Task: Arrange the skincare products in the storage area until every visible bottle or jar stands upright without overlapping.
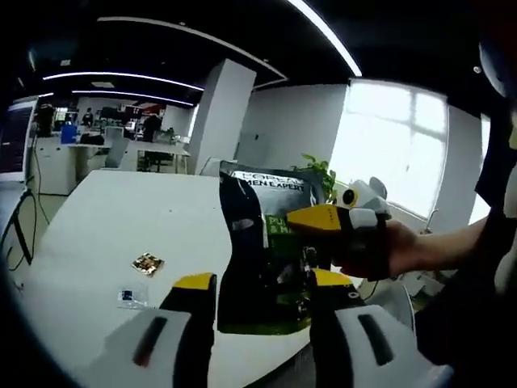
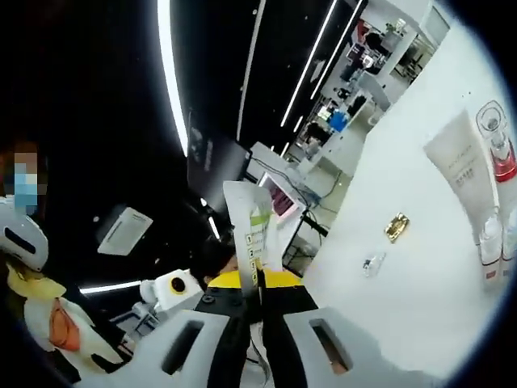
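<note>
Two tools meet at one dark pouch (image 1: 262,242) above a white worktop (image 1: 121,218). In the left gripper view, the left tool (image 1: 262,284) stands with its yellow-tipped jaws apart, one on each side of the pouch's lower part; whether either jaw touches it I cannot tell. The pouch hangs upright, black with a green panel and white lettering near its top. The right tool (image 1: 321,217) enters from the right, held by a gloved hand (image 1: 376,246), and meets the pouch's right edge. Two small packets lie flat on the worktop to the left, one gold (image 1: 148,263), one clear (image 1: 129,297), well apart from the pouch.

In the right gripper view, the right tool (image 2: 260,283) has its jaws pressed together on the pouch (image 2: 250,222), seen edge-on, which rises from between them. The left tool (image 2: 174,291) shows just beside, at lower left. This view is rolled, so the worktop (image 2: 404,275) slopes up to the right. On it, at the far right, a white tube (image 2: 462,170) stands beside a clear bottle (image 2: 497,145) with red contents, and smaller white bottles (image 2: 489,242) stand just below them. The gold packet (image 2: 396,226) and clear packet (image 2: 372,263) lie nearer the middle.
</note>
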Available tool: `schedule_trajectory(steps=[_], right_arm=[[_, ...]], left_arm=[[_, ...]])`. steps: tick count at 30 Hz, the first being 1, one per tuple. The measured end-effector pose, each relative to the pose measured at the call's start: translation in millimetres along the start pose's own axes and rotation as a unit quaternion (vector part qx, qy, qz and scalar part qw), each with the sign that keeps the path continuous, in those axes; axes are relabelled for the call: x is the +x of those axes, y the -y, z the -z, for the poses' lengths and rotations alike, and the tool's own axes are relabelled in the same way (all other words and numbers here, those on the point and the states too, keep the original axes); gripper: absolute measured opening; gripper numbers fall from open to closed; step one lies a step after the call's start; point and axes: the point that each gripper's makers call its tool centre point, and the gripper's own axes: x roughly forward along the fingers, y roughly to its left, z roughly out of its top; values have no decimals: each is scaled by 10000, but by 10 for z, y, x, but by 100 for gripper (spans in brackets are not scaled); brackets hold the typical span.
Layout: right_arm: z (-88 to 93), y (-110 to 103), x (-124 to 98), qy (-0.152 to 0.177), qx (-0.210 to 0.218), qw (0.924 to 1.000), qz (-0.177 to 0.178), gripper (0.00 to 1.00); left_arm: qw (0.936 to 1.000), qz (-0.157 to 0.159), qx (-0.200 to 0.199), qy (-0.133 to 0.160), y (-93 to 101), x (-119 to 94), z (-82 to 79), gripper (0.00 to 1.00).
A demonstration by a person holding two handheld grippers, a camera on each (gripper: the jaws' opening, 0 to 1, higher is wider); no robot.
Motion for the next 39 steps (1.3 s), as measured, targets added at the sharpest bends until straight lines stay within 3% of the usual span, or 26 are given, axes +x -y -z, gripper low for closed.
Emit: schedule_trajectory(steps=[2,7,10,13,16,23,28,31,36,39], right_arm=[[-7,-20,-2,11,51,10000,-51,3],[-66,-344,7,61,83,9961,-874,2],[-97,-450,11,77,107,9944,-1051,2],[-117,-492,29,121,61,9939,-1098,2],[-119,-513,56,84,166,9933,-1144,2],[-117,-560,76,-180,345,9903,-1332,2],[-117,-527,86,-341,308,9912,-1243,2],[-107,-503,73,-434,292,9914,-1196,2],[-75,-441,42,-571,188,9930,-1019,2],[-57,-424,39,-628,157,9933,-953,2]], left_arm=[[9998,69,-208,28,-10,-9,-9,48],[9934,701,-904,115,126,3,-35,64],[9918,840,-946,162,156,4,-48,66],[9855,1147,-1226,259,244,2,-94,63],[9855,1169,-1216,208,256,12,-84,61],[9783,1490,-1429,144,356,18,-145,53],[9724,1802,-1478,111,501,2,-178,34],[9714,1837,-1499,146,516,-6,-204,30],[9685,1703,-1756,462,345,-83,-327,22],[9689,1691,-1760,404,345,-88,-313,18]])
